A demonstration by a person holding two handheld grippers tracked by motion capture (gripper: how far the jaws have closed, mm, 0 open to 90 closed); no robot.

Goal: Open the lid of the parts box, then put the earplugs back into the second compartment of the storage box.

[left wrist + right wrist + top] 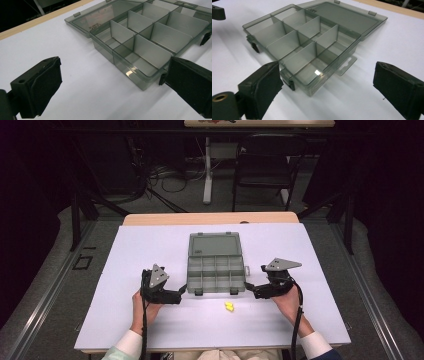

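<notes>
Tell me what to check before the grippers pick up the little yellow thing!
1. Smoky grey clear plastic compartment box open, lid lying flat behind: ok.
2. Compartments free of contents: ok, none seen inside.
3. Small yellow piece lying free on the white table, in front of the box: ok.
4. Left gripper jaws apart, nothing held: ok.
5. Right gripper jaws apart, nothing held: ok.
6. Which way the yellow piece lies for a grip: cannot tell, too small.
</notes>
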